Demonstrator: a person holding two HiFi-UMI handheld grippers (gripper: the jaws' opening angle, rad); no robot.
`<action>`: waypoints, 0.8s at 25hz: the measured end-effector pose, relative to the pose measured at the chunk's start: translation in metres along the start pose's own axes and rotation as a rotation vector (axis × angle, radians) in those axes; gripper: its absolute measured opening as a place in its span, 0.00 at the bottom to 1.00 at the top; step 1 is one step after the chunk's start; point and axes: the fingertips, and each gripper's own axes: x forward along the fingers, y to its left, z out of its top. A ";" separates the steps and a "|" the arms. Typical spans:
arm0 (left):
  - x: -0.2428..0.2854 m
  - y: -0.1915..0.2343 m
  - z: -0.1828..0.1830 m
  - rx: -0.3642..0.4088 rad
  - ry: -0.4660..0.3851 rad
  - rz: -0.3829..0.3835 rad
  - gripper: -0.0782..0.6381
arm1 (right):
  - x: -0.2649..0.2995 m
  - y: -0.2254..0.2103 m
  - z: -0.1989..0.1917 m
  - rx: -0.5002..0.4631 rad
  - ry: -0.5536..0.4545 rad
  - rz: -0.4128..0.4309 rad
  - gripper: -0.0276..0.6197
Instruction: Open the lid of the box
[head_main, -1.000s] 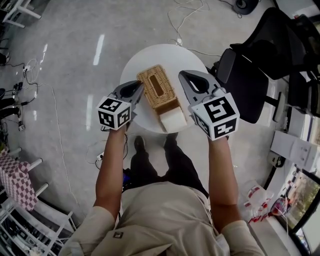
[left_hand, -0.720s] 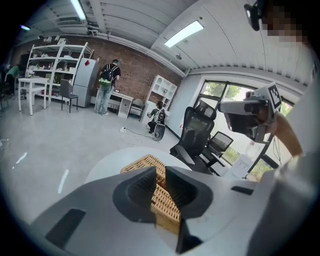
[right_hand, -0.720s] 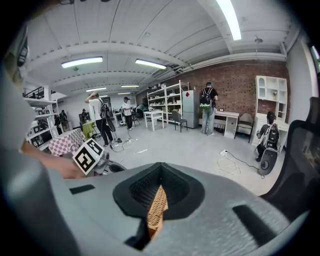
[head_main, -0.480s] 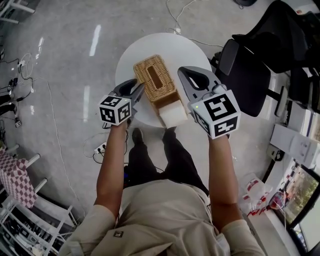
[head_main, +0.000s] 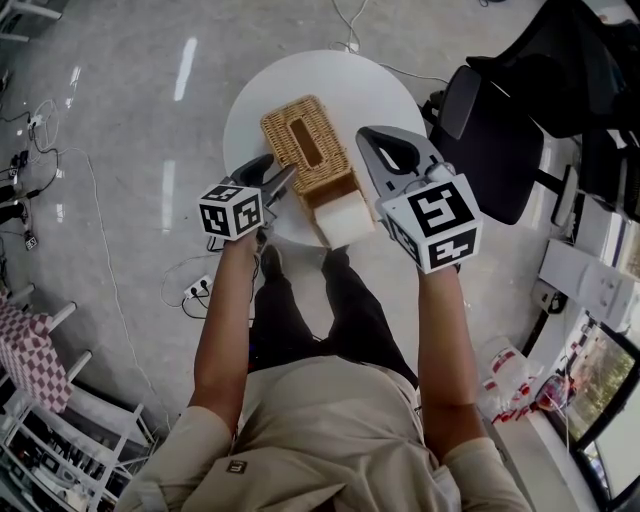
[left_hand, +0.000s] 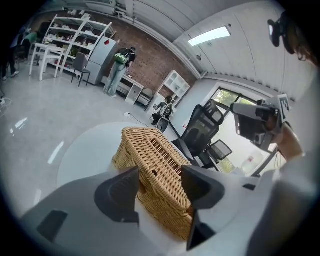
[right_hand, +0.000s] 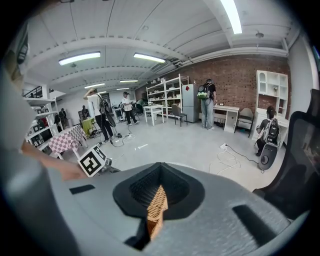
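Ceiling lights (right_hand: 80, 58) glare off floor (head_main: 120, 160); fisheye-warped edges.

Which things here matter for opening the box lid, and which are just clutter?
Job: wicker box; left gripper, jaws just opening, nothing gripped; right gripper, shut; round table under the box.
Lying about: office chair; power strip; checked cloth.

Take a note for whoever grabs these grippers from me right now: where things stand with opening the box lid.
Left gripper: fingers have just been opening, now wide apart at the wicker box's left side; its corner shows between them, ungripped.
Right gripper: shut, holding nothing, right of the box.
Box sits on the round white table, lid shut.
Done: nothing yet. Left: grip the lid, lift it open.
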 end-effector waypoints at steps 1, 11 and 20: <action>0.001 -0.001 -0.002 -0.009 -0.001 -0.007 0.44 | 0.000 0.000 -0.002 0.000 0.004 -0.001 0.03; -0.003 -0.014 0.001 0.005 -0.020 -0.022 0.44 | -0.001 0.001 -0.013 0.004 0.023 0.003 0.03; -0.015 -0.039 0.026 0.084 -0.048 -0.035 0.43 | 0.001 0.005 -0.013 0.000 0.034 0.016 0.03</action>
